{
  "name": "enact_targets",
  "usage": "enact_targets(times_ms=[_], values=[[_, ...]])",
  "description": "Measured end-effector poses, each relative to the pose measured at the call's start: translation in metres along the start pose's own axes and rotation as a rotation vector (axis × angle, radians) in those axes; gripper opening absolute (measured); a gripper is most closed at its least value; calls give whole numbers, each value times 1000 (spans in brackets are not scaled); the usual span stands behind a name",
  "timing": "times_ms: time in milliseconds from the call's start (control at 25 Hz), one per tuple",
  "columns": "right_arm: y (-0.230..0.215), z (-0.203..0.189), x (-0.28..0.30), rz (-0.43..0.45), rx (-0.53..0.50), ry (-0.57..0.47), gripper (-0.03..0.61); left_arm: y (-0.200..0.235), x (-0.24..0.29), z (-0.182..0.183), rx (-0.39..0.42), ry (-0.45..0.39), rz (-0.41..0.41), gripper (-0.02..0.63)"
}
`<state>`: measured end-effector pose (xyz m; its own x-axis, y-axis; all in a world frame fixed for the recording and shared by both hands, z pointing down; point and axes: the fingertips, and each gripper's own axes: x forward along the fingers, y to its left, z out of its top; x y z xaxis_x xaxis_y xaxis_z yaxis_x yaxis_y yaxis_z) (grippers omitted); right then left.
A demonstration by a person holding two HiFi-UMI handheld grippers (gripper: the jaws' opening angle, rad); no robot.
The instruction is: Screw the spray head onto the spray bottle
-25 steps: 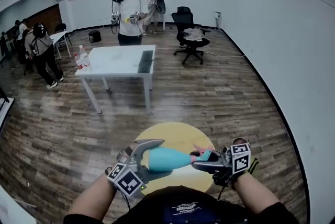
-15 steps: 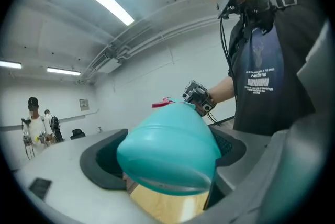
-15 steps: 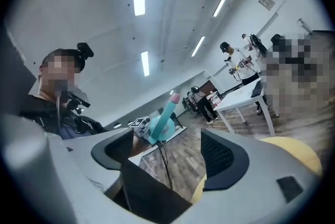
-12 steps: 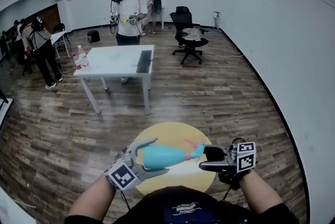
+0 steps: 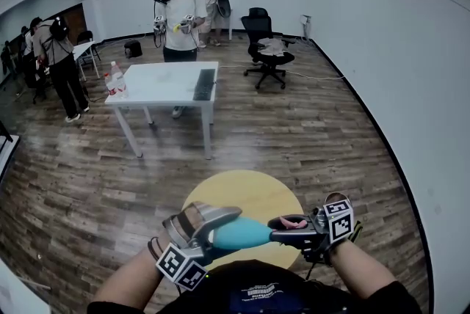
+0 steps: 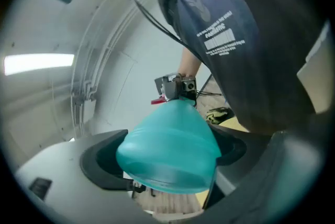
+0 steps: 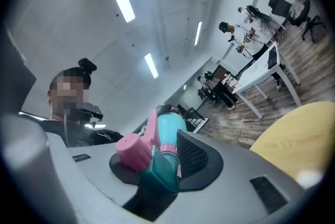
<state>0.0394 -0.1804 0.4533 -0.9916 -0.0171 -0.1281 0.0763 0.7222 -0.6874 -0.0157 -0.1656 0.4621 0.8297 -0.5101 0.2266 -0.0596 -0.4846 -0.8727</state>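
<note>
the left claw (image 5: 219, 232) is clenched on the wide base end of a teal spray bottle (image 5: 242, 233), held in the air over the near edge of a round yellow tabletop (image 5: 250, 191), close in front of the person. the right claw (image 5: 283, 228) has just been closing and now grasps the pink-and-teal spray head (image 7: 157, 157) at the bottle's neck, pads on either side of it.

the bottle lies on its side, its long axis running left to right and roughly level, base to the left, neck pointing right into the other claw. the head sits in line with that axis, its pink collar against the neck.

the screwing step appears to be under way, with a fresh grip taken for another turn. the next move likely calls for rolling the right claw about the bottle's axis while the left holds steady and both stay aligned. how far the thread has seated cannot be told.
</note>
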Motion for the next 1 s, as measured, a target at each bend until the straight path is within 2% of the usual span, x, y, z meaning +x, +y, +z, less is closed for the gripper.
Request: enact_targets(times_ms=[80,120,160,200,280,360,440,480,520,560,640,720,800,920,960,1000], values=[[-2,3,-2,29,28,-26,149,2,0,2,103,24,24,492],[-3,5,-2,34,32,-34,149,3,1,0,99,27,24,491],[-4,7,-2,32,30,-40,147,3,2,-2,47,21,14,492],[-5,10,-1,21,18,-50,146,5,3,-5,-51,7,-4,492],[-6,21,0,-30,-52,-72,147,10,4,-15,-322,-40,-51,494],[-5,31,-2,-83,-149,-80,223,20,4,-25,-583,-132,-65,494],[-6,36,-15,-125,-202,-92,293,35,1,-35,-797,-235,-27,494],[-8,37,-26,-145,-203,-102,327,41,-2,-42,-875,-252,-4,494],[-11,39,-39,-162,-191,-116,360,45,-5,-47,-924,-253,14,494],[-13,41,-51,-172,-170,-135,362,47,-8,-51,-948,-249,27,494],[-16,45,-68,-188,-137,-170,362,49,-12,-55,-939,-232,33,494],[-18,45,-65,-207,-132,-161,362,47,-15,-56,-884,-206,19,494],[-19,38,-46,-218,-142,-102,362,38,-13,-52,-786,-167,-13,494],[-18,23,-14,-220,-160,8,359,21,0,-34,-595,-78,-44,494],[-17,17,-7,-212,-168,44,337,16,5,-27,-534,-58,-43,495],[-14,10,-2,-193,-177,72,239,12,9,-21,-479,-46,-40,494]])
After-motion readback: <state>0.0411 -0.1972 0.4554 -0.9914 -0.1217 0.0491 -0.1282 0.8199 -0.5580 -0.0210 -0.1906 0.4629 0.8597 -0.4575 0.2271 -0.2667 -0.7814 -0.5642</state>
